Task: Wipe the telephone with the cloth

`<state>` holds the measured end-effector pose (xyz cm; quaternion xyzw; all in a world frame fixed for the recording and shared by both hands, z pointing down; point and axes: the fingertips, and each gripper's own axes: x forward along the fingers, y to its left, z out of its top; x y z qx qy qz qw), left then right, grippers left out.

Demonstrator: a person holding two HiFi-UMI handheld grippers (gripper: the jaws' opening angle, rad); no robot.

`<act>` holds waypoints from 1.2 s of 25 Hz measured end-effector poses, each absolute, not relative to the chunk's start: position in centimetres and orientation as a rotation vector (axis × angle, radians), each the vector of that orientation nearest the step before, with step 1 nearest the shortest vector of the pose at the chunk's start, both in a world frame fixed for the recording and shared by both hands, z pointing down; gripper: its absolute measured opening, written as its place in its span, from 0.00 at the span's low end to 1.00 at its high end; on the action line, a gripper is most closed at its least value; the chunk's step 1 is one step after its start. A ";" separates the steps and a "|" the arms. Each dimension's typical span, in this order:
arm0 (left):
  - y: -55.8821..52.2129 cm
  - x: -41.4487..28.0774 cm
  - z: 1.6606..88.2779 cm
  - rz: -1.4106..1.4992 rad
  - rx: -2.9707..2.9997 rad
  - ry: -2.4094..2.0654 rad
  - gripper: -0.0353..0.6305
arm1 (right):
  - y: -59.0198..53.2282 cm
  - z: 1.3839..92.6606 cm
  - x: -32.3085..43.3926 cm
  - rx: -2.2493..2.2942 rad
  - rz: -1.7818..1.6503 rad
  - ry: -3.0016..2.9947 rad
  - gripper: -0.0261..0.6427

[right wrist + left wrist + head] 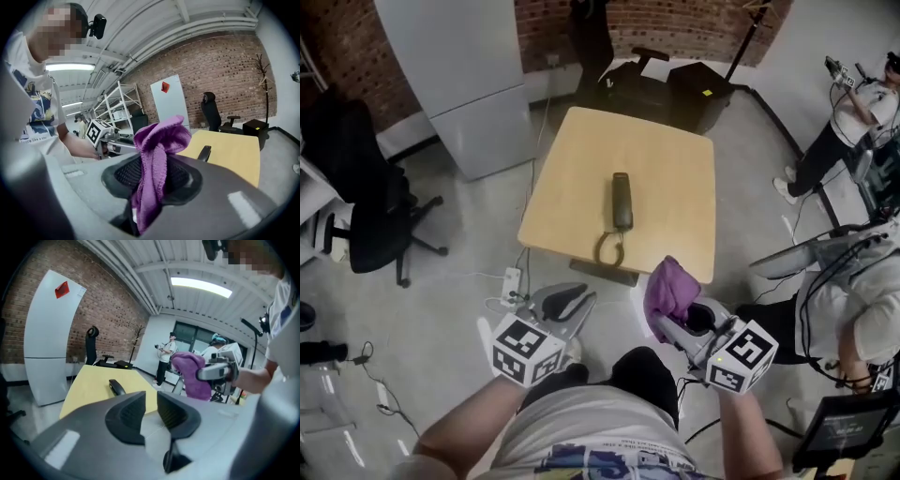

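While cloth (159,136) (purple) fills the right hand-held gripper (157,164), telephone (204,153) shows half-hidden.

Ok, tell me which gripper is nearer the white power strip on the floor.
Left. The left gripper hangs just right of the power strip in the head view; the right gripper, clamping the purple cloth, is farther right.

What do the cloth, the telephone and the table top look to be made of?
The cloth: purple, fuzzy pile, soft folds, likely microfibre. The telephone: dark, smooth, moulded, probably plastic. The table top: pale, matte, wood-coloured, likely laminate or veneer; no grain visible.
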<state>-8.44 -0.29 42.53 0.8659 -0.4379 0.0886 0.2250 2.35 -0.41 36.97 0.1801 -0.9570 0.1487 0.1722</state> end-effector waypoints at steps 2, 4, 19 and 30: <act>-1.0 -8.8 43.4 0.254 2.356 -1.216 0.16 | -1.4 37.2 1.8 0.495 0.427 -2.709 0.20; -2.3 -8.7 43.9 0.266 2.333 -1.224 0.16 | -2.9 37.3 1.7 0.478 0.436 -2.707 0.20; -14.1 -5.4 50.1 0.394 2.083 -1.434 0.27 | -14.8 39.1 4.2 0.261 0.452 -2.690 0.20; -21.0 -5.6 55.9 0.530 1.872 -1.596 0.38 | -19.3 40.4 5.4 0.119 0.475 -2.659 0.20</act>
